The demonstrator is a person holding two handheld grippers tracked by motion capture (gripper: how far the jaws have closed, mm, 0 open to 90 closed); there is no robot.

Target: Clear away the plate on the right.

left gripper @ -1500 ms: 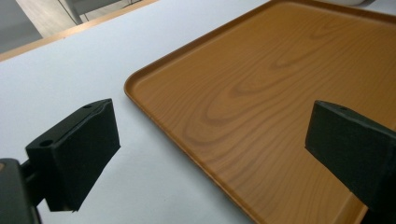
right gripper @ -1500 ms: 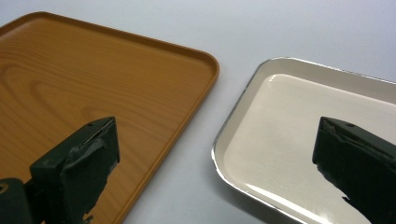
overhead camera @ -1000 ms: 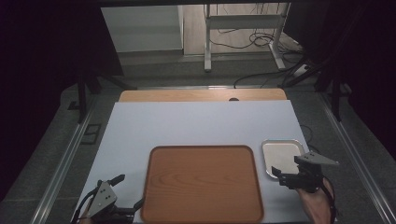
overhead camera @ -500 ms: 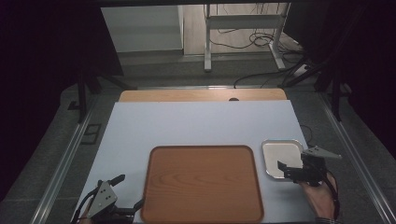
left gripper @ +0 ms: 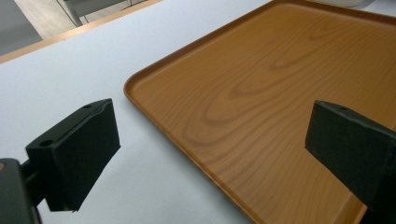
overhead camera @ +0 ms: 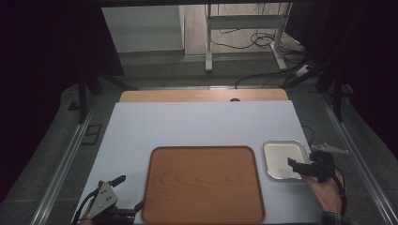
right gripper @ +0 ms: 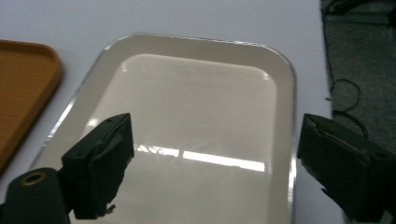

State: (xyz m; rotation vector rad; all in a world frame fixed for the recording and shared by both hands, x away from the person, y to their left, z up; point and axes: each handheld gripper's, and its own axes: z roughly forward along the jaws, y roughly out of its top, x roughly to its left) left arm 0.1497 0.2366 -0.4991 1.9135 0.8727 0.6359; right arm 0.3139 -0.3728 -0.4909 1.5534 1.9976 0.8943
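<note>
from the high view we see the whole layout: a white table top [overhead camera: 202,126] with a wooden tray [overhead camera: 204,185] near the front edge and a small metal tray [overhead camera: 281,159] just beside it on the right, the two trays apart by a narrow strip of table. the left gripper [overhead camera: 124,194] sits at the front left corner, beside the wooden tray's near left corner, and the right gripper [overhead camera: 305,166] hangs at the near right part of the metal tray, with the person's hand [overhead camera: 328,192] behind it. the right gripper view gives us what the high view cannot: the metal tray [right gripper: 196,121] is empty and glossy, with a light reflected across its floor, and the right gripper [right gripper: 210,163] has one jaw over the tray's floor and the other out past its right rim, so the rim lies between them; the jaws have just been closing a little yet stand wide apart, and we cannot tell if either touches the tray. the left gripper view shows the left gripper [left gripper: 210,154] with jaws wide apart, holding nothing, straddling the edge of the wooden tray [left gripper: 275,98]
</note>
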